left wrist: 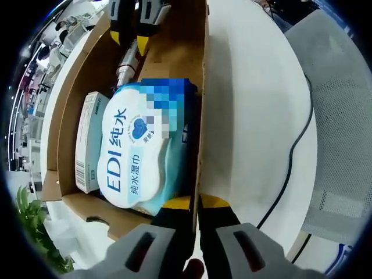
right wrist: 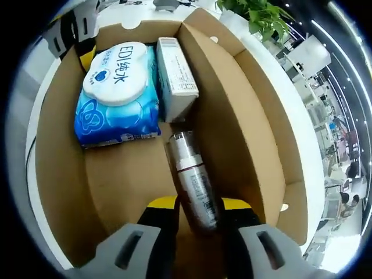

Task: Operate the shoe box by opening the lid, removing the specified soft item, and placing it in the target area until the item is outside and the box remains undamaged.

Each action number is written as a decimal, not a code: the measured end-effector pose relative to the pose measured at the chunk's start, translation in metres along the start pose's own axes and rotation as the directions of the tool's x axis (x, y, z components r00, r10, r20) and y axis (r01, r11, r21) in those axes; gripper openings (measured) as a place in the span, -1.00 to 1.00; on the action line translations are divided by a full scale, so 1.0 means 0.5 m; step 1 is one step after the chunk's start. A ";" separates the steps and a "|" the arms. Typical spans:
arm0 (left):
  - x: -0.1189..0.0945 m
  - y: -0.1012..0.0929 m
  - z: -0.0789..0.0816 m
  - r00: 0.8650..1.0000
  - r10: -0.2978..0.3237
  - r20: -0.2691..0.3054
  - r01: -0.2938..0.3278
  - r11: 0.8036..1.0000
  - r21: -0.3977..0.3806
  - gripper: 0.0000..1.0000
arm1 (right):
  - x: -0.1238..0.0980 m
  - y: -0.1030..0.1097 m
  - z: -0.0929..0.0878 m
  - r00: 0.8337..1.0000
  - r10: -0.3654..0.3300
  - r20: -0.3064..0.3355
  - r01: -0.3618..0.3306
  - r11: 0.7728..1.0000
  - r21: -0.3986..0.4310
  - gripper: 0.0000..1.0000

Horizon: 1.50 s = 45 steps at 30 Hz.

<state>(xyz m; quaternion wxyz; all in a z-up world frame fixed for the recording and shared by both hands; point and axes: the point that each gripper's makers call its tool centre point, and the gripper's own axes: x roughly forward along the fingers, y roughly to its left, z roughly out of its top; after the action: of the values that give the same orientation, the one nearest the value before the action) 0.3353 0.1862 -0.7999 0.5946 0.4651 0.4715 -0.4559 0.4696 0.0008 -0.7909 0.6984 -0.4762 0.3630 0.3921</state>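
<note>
The open cardboard shoe box [left wrist: 174, 52] [right wrist: 58, 174] holds a soft blue-and-white wet-wipes pack [left wrist: 139, 145] [right wrist: 116, 93], which lies flat against one long wall. A slim white carton [left wrist: 88, 142] [right wrist: 177, 78] lies beside the pack. A silver bottle [left wrist: 127, 63] [right wrist: 195, 180] lies on the box floor. My right gripper [right wrist: 199, 204] [left wrist: 129, 40] is inside the box, its pads touching the bottle on both sides. My left gripper [left wrist: 196, 203] [right wrist: 78, 35] is shut on the box's side wall, close to the wipes pack.
The box stands on a white round table [left wrist: 256, 128]. A black cable [left wrist: 293, 151] runs across the table beside a grey mesh chair [left wrist: 343, 116]. A green plant [right wrist: 261, 14] [left wrist: 32, 224] stands past one end of the box.
</note>
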 end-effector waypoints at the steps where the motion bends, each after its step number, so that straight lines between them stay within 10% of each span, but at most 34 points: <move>1: 0.000 0.000 0.000 1.000 0.000 0.001 0.000 1.000 0.000 -0.97 | 0.000 0.001 0.000 1.000 0.002 0.001 -0.002 1.000 0.000 -0.52; 15: 0.000 0.000 0.000 1.000 0.000 0.002 0.000 1.000 -0.001 -0.97 | 0.004 0.002 0.012 0.999 0.042 0.007 -0.042 0.999 0.004 -0.66; 21: 0.000 0.000 0.000 1.000 -0.003 0.000 0.003 1.000 0.000 -0.98 | -0.007 0.026 0.019 0.992 0.119 0.031 -0.122 0.983 0.140 -0.69; 25: 0.000 0.001 0.001 1.000 -0.001 0.002 0.001 1.000 0.006 -0.97 | -0.020 0.040 0.028 0.979 0.181 0.088 -0.201 0.910 0.363 -0.72; 30: -0.001 0.001 0.001 1.000 -0.003 -0.001 0.003 1.000 0.001 -0.97 | -0.027 0.047 0.026 0.979 0.193 0.069 -0.205 0.915 0.347 -0.91; 45: 0.000 -0.001 0.000 1.000 -0.002 0.004 0.002 1.000 0.006 -0.98 | -0.023 0.058 0.011 0.974 0.220 0.051 -0.224 0.907 0.357 -0.42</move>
<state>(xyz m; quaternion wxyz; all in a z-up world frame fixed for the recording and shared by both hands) 0.3349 0.1861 -0.7997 0.5938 0.4654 0.4696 -0.4586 0.4393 0.0107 -0.7904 0.7264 -0.2937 0.4773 0.3978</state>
